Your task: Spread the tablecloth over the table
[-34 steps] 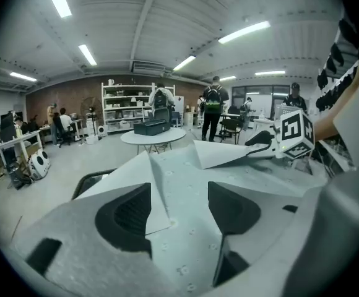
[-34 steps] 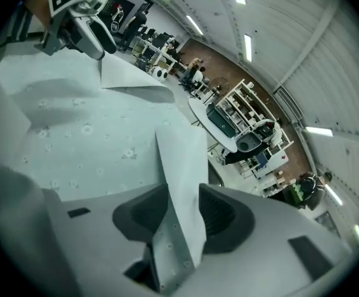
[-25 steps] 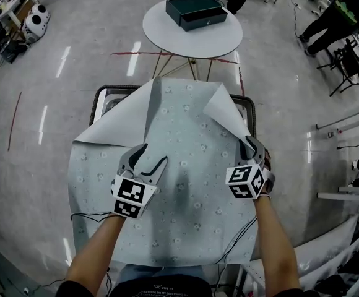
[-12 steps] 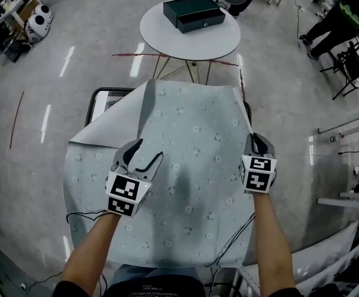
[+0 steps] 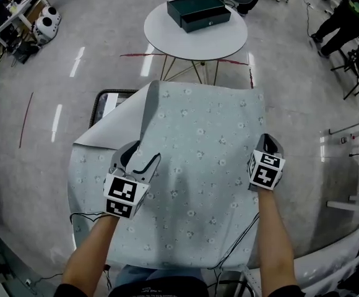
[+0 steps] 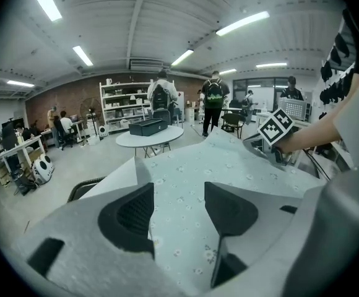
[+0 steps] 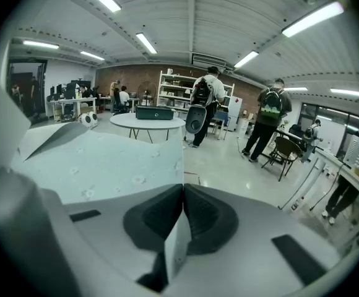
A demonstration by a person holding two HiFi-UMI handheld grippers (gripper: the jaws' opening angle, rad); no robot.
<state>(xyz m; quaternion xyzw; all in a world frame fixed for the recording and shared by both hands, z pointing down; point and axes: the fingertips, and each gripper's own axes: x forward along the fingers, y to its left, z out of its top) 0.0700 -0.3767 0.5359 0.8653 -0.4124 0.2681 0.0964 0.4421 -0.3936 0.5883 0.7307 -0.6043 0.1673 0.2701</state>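
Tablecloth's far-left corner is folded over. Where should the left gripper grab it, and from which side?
Grab the folded flap at its loose tip, just ahead of the open left gripper. Come in low from the near side: the crease lies far-left, so the free edges face you and pulling outward should unfold it.
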